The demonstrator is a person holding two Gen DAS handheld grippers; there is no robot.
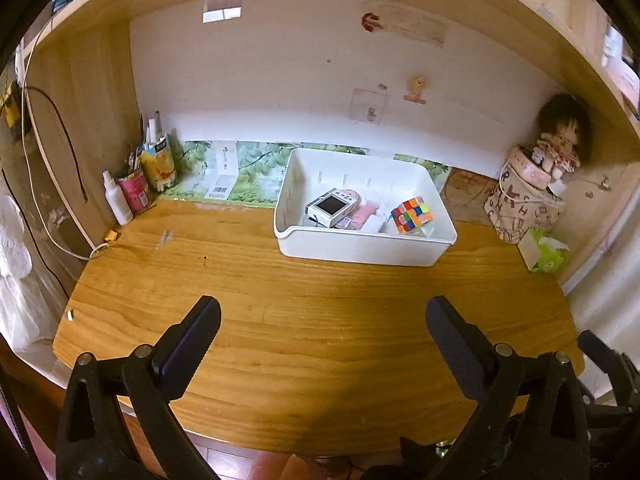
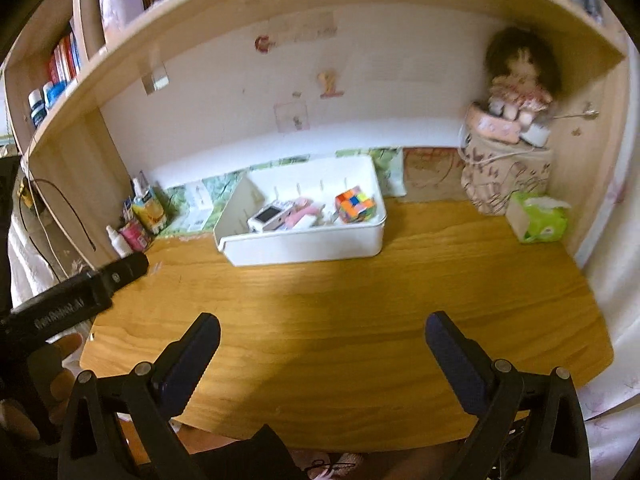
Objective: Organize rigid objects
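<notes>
Nearest, the left tool (image 1: 323, 322) and the right tool (image 2: 322, 338) both stand spread wide with nothing between their fingers, held over the bare front of the tabletop (image 1: 304, 320), well short of the white bin (image 1: 362, 247). Empty tools suit a job that looks finished: no loose item lies in front of the bin. Inside the bin sit the colour cube (image 1: 412, 214) towards its right wall and a small screen gadget (image 1: 331, 206) towards its left, gathered so they stay together. Right of the bin a tissue pack (image 1: 546, 250) sits against the side wall.
</notes>
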